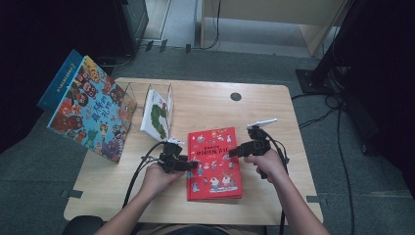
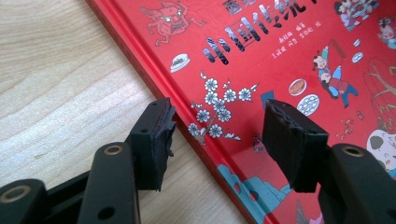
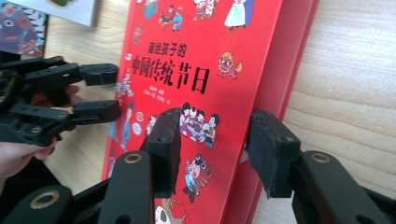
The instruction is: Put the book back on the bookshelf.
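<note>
Here, the flat red hardcover picture book (image 1: 214, 163) is lying on the pale wooden table (image 1: 274, 196), its two long edges sitting between the jaws. The left gripper (image 2: 217, 123) is straddling one edge, the right gripper (image 3: 214, 140) the other, both gaping, seemingly gripping nothing.

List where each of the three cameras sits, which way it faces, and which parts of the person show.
High view: above the person's side, looking forward and down on the light wooden table; both forearms, left gripper and right gripper show.
Left gripper view: rides the left gripper, looking along its open jaws at the flat red picture book.
Right gripper view: rides the right gripper, open over the book's opposite edge; the left hand shows.
Shared: both gripper views show the red book.
</note>
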`<state>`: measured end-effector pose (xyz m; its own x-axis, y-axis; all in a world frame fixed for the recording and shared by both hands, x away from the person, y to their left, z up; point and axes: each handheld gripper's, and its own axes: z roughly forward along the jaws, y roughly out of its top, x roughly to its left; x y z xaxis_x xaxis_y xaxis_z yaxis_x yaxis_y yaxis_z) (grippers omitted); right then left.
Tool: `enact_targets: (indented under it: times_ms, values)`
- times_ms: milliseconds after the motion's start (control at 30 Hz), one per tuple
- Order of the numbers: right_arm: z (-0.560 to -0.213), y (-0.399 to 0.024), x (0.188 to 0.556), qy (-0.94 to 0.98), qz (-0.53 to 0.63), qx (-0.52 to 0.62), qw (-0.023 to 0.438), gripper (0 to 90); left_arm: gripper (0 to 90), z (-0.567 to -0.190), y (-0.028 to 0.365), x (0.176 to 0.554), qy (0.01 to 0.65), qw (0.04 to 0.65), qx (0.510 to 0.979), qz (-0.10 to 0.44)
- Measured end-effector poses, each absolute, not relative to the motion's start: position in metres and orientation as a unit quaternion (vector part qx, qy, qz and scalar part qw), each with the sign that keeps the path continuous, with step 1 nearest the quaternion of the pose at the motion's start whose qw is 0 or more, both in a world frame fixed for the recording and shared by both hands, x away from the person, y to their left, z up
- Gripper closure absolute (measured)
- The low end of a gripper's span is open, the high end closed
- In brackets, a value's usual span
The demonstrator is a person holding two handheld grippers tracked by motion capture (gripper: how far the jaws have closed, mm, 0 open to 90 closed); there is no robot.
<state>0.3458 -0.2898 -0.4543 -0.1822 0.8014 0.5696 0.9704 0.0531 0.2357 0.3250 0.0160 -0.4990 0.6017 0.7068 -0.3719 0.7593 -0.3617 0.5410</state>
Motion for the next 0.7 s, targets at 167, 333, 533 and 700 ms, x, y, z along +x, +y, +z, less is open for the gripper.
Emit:
enact_targets:
  times_ms: [167, 333, 533, 700]
  values:
    - [-0.44, -0.286, 0.346, -0.724, -0.295, -0.608, 0.14, 54.4, 41.3, -0.499, 0.017, 0.326, 0.447, 0.349, 0.822, -0.048]
    - [-0.425, -0.279, 0.347, -0.732, -0.303, -0.595, 0.136, 54.3, 40.6, -0.499, 0.021, 0.33, 0.455, 0.353, 0.815, -0.071]
    - [-0.412, -0.268, 0.348, -0.748, -0.296, -0.58, 0.124, 52.8, 40.1, -0.5, 0.024, 0.333, 0.457, 0.357, 0.81, -0.086]
    - [-0.408, -0.264, 0.35, -0.75, -0.297, -0.578, 0.127, 52.4, 38.6, -0.499, 0.025, 0.333, 0.458, 0.357, 0.809, -0.087]
